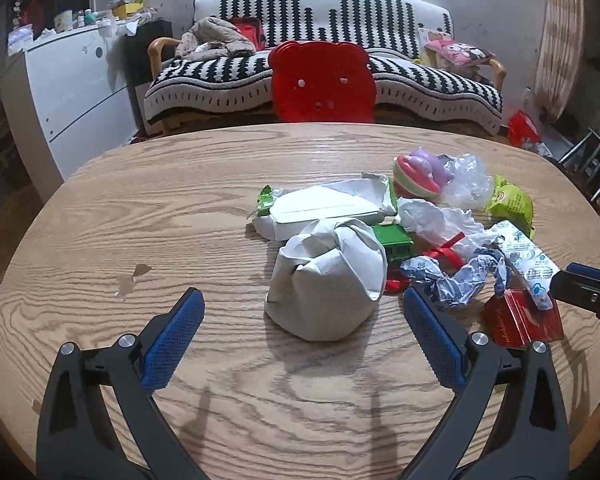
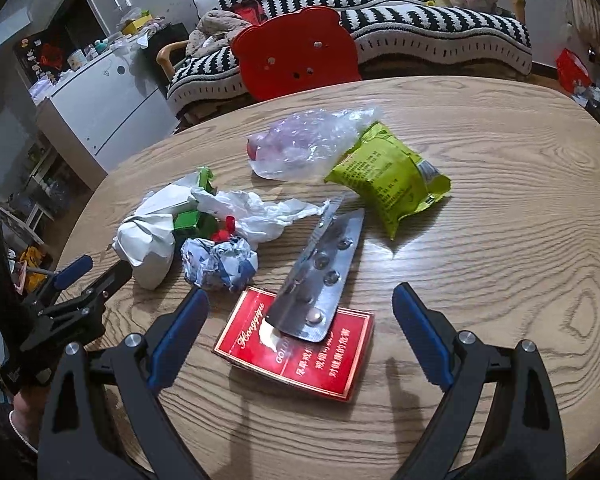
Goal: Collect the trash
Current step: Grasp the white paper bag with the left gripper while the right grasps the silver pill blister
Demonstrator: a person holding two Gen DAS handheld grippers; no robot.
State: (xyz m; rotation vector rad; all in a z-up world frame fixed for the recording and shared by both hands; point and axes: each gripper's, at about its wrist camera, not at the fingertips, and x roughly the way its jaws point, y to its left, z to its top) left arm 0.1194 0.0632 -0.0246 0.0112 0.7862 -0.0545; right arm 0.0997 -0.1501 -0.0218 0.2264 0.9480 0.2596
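Both grippers gape empty; I'd ease the left gripper [image 1: 302, 312] squarely around the white wad [image 1: 326, 280], the right gripper [image 2: 300, 312] onto the red box [image 2: 296, 352].

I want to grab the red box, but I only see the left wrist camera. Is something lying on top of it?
Observer: Yes, a silver pill strip rests on the red box, bumps facing up.
Operator: Are the other tongs near it?
Observer: The right tongs are open and pointed at the box, touching nothing.
Operator: What's behind the strip?
Observer: A green snack bag lies there, small-print side up, apart from the box.
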